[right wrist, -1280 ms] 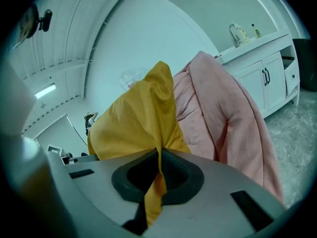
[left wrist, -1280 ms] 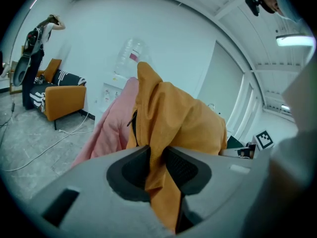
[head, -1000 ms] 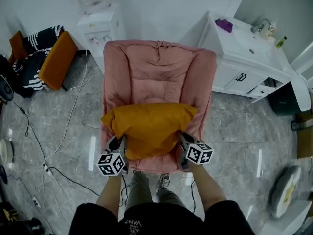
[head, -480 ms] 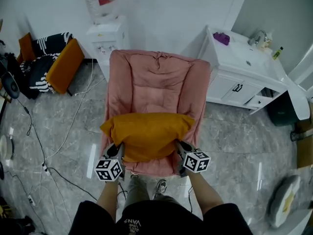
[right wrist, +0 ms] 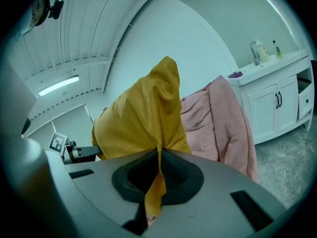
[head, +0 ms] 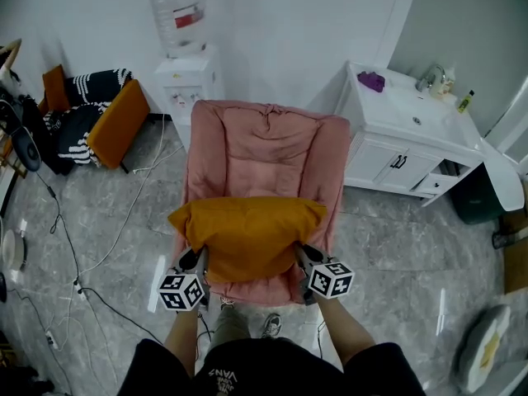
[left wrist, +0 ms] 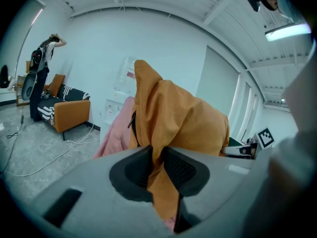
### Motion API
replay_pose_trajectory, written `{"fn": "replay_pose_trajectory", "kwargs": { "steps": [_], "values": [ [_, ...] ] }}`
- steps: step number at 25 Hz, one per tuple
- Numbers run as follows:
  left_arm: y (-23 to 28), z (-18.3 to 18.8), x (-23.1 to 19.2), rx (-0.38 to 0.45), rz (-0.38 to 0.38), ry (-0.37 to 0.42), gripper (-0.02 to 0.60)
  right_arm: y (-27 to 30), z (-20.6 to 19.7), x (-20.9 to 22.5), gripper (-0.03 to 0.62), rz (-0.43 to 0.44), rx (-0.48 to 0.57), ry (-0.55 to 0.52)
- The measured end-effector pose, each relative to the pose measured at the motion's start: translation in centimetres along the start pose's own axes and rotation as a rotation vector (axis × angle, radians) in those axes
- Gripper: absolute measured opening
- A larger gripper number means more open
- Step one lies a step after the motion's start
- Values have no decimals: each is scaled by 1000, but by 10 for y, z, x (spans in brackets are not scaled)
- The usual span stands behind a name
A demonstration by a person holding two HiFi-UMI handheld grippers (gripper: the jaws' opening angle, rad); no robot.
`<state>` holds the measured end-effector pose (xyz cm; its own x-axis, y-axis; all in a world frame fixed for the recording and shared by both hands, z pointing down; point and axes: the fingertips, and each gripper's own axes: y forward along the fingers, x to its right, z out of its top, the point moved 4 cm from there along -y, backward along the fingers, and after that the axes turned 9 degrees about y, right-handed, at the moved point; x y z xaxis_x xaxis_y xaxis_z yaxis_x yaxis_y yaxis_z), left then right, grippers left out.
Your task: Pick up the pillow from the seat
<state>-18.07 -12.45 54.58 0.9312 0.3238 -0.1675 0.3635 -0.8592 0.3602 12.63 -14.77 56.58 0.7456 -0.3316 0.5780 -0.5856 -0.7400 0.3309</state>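
The orange pillow (head: 247, 233), clamped by the just-tightened left tool (head: 196, 259) and the right tool (head: 303, 253), is raised higher above the pink armchair (head: 264, 143), so pickup is judged nearly done.

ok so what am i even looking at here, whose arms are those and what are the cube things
A person, not a robot, holds tongs in each hand; the patterned cubes are part of them. The overhead picture comes from a camera on the person's head. The other two come from cameras riding on the left tongs and right tongs. Both are shut on edges of the orange pillow, held over the seat of the pink armchair; the left tongs have just been closing tighter.
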Motion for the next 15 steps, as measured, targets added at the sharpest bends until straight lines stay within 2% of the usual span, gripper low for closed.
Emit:
{"fn": "replay_pose_trajectory", "kwargs": {
  "steps": [7, 15],
  "values": [
    [-17, 30, 11, 60, -19, 41, 66, -22, 18, -18, 8, 41, 54, -14],
    [-37, 82, 26, 202, -41, 87, 63, -52, 51, -48, 8, 84, 158, -41]
  ]
}}
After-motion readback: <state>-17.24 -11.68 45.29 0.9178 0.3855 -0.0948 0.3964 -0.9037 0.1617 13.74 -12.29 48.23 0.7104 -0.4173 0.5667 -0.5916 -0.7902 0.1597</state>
